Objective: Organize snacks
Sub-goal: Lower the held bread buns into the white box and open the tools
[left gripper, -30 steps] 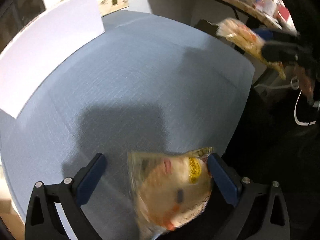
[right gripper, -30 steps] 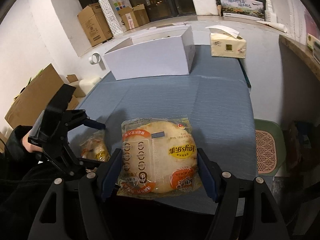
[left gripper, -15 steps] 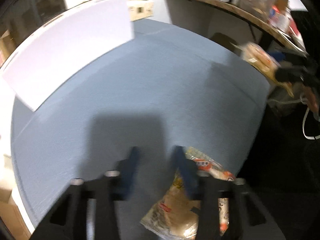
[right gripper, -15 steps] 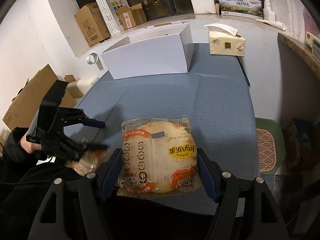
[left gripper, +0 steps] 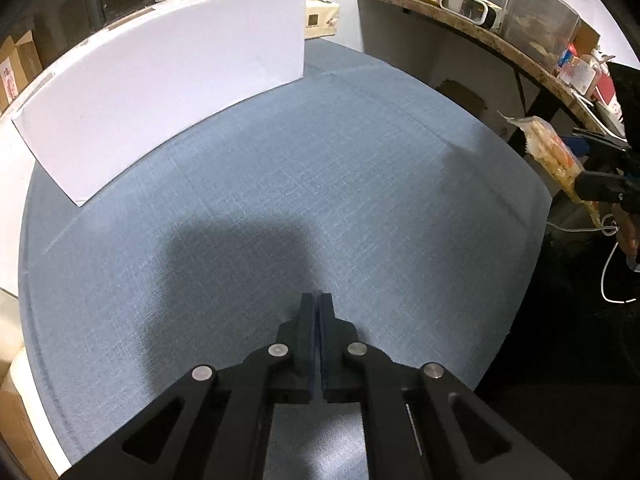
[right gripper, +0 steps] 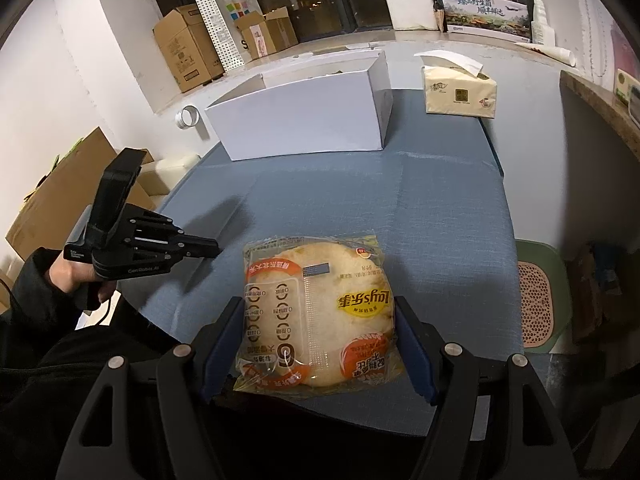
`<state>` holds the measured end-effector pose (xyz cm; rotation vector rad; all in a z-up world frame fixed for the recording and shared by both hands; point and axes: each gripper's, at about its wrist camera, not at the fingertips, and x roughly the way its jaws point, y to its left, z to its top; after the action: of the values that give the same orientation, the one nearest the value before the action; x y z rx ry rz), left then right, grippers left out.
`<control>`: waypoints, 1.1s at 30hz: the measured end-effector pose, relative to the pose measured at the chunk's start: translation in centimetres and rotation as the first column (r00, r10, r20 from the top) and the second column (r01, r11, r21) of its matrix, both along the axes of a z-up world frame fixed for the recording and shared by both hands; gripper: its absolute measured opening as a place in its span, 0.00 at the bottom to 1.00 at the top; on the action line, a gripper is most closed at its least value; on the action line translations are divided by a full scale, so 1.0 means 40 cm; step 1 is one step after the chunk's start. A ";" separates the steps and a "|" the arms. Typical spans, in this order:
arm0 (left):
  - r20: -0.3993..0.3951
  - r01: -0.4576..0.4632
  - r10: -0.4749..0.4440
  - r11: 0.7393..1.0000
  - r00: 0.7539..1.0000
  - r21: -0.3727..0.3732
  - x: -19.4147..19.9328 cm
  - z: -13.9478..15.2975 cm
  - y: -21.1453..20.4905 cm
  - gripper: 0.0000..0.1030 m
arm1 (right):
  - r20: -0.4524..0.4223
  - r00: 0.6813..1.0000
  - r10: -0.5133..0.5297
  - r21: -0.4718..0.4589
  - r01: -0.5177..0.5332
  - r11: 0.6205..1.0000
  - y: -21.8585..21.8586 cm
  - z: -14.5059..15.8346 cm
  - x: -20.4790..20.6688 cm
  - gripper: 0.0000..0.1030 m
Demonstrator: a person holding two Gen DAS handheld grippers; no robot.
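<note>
My right gripper (right gripper: 318, 344) is shut on a round bread snack in a clear orange-printed packet (right gripper: 318, 316), held above the near edge of the blue table (right gripper: 440, 216). The same packet (left gripper: 554, 152) shows at the right edge of the left wrist view, between the right gripper's fingers. My left gripper (left gripper: 319, 304) is shut with nothing between its pads, low over the near part of the table; it also shows in the right wrist view (right gripper: 200, 247), left of the packet. An open white box (right gripper: 304, 120) stands at the table's far side.
A tissue box (right gripper: 460, 90) stands at the far right corner of the table. Cardboard boxes (right gripper: 188, 52) stand against the back wall. A green and pink stool (right gripper: 536, 304) is to the right of the table. A cluttered wooden shelf (left gripper: 500, 20) runs along the right.
My left gripper went from open around a second snack packet to shut and empty; that packet slid off to the side and is now out of view. The right gripper has held still.
</note>
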<state>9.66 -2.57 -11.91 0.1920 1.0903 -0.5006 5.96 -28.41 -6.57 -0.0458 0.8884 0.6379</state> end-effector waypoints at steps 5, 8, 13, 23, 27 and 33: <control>-0.030 -0.027 0.024 0.996 0.999 -0.084 0.009 -0.005 0.039 0.12 | 0.004 1.000 0.031 0.004 -0.031 1.000 0.033 -0.003 0.025 0.74; -0.046 -0.037 0.031 0.989 0.998 -0.146 0.009 -0.005 0.058 0.23 | -0.003 0.999 0.052 -0.014 -0.052 0.999 0.062 -0.013 0.039 0.74; -0.033 -0.111 0.107 0.983 0.994 -0.147 0.001 0.037 0.071 0.88 | -0.006 0.997 0.083 -0.030 -0.083 0.996 0.104 -0.018 0.057 0.74; 0.206 -0.212 0.254 0.956 0.945 -0.204 0.007 0.281 0.177 1.00 | 0.102 0.989 0.106 0.004 -0.107 0.994 0.198 0.095 0.154 0.74; 0.265 -0.259 0.308 0.944 0.914 -0.203 0.046 0.354 0.219 1.00 | 0.160 0.979 0.123 0.004 -0.125 0.992 0.263 0.162 0.212 0.74; 0.317 -0.301 0.354 0.932 0.880 -0.204 0.141 0.434 0.257 1.00 | 0.212 0.970 0.121 0.002 -0.124 0.992 0.355 0.251 0.332 0.74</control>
<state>15.32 7.70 5.43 -0.0391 0.7122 -0.2260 19.25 -14.19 3.47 -0.1531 0.6781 0.7410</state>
